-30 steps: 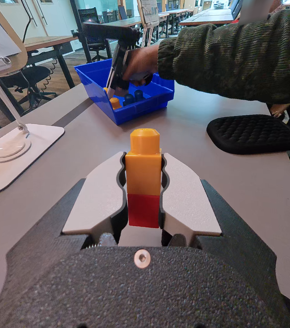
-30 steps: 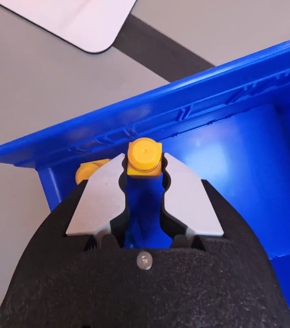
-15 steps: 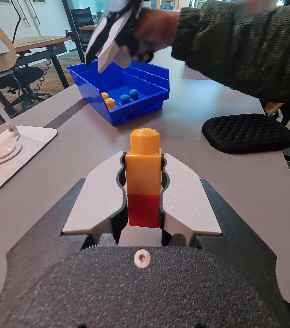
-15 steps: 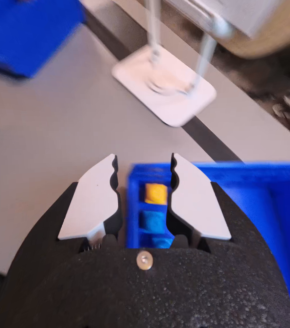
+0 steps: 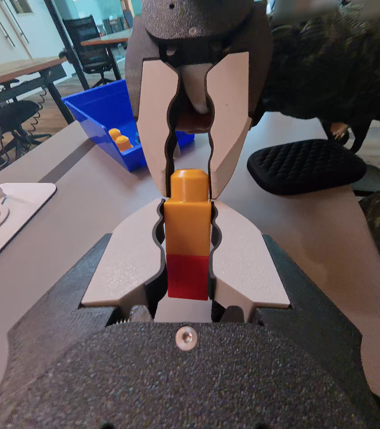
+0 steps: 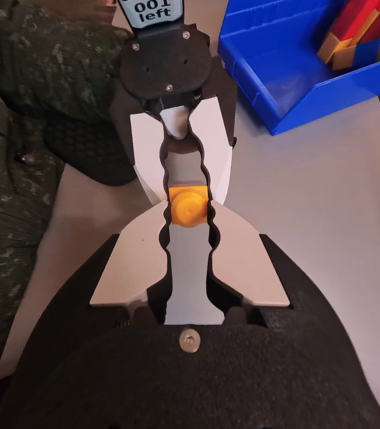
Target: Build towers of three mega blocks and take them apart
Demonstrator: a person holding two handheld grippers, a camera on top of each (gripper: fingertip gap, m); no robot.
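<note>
A two-block tower stands on the grey table: an orange block (image 5: pixel 187 227) on a red block (image 5: pixel 187 276). My left gripper (image 5: pixel 187 204) is shut on the tower, with its pads along both blocks. My right gripper (image 5: pixel 189 195) comes down from above, and its fingertips are closed on the round stud of the orange block. In the right wrist view I look down on the orange block (image 6: pixel 187 211) between my right gripper (image 6: pixel 188 206) and the left gripper (image 6: pixel 187 195) opposite it. The red block is hidden there.
A blue bin (image 5: pixel 100 111) at the far left holds loose orange blocks (image 5: pixel 120 139). A second blue bin (image 6: pixel 277 92) holds red, orange and blue blocks (image 6: pixel 358 34). A black pad (image 5: pixel 305 167) lies to the right. A white stand base (image 5: pixel 10 209) lies on the left. Less than 4 cm separates the two grippers' tips.
My right gripper let go of an orange block in the far bin, swung back open, and now grips the stud of the tower's orange block. The left gripper has kept its hold.
</note>
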